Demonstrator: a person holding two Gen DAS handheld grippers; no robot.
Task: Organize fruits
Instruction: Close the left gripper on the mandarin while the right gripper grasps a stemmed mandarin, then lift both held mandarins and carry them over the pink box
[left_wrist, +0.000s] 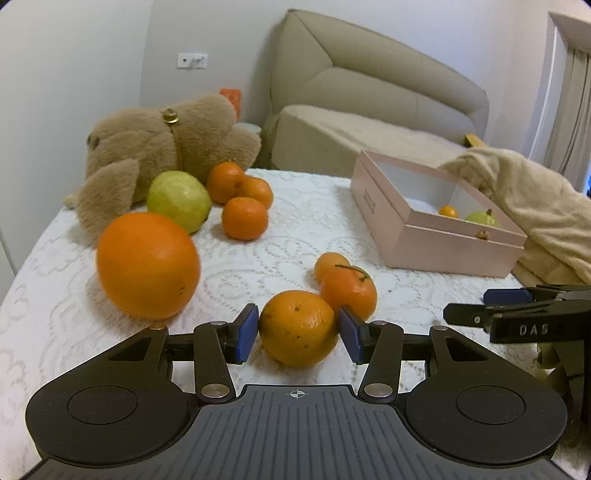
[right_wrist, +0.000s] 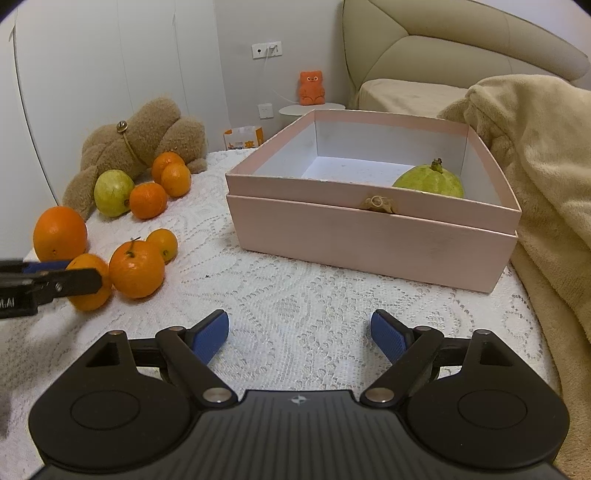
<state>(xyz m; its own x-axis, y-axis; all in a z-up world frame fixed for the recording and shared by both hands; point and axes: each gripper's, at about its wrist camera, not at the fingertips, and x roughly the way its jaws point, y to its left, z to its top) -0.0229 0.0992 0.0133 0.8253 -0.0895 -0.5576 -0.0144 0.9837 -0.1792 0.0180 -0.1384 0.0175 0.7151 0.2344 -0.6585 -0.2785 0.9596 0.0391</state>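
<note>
The table (right_wrist: 295, 295) under its lace cloth carries everything here, and the pink box (right_wrist: 369, 236) sits open toward its right side, against a beige blanket (right_wrist: 535, 184). Inside the box there's a green guava (right_wrist: 430, 181), and the left wrist view shows a small orange (left_wrist: 448, 211) in there too. So the sorting looks partly done, with plenty of fruit out on the cloth.

Over on the left, a plush toy (left_wrist: 159, 147) lies behind a second guava (left_wrist: 179, 201) and three tangerines (left_wrist: 243, 197). A big orange (left_wrist: 147, 266) stands nearer.

Now the action: the left gripper (left_wrist: 298, 330) is down at the cloth with a speckled orange (left_wrist: 298, 326) right between its blue pads (left_wrist: 245, 332). The pads sit just beside the peel on either side, with a sliver of gap on the left, so I'd call this the closing-in moment, not yet a firm pinch. A stemmed tangerine (left_wrist: 349, 291) touches that orange from behind, with a smaller one (left_wrist: 328, 264) beyond it.

The right gripper (right_wrist: 299, 334) hovers before the box, fingers spread, nothing between them.

Next up, I reckon: finish the squeeze, lift clear without nudging the stemmed neighbour, then carry it right, over the box wall.
</note>
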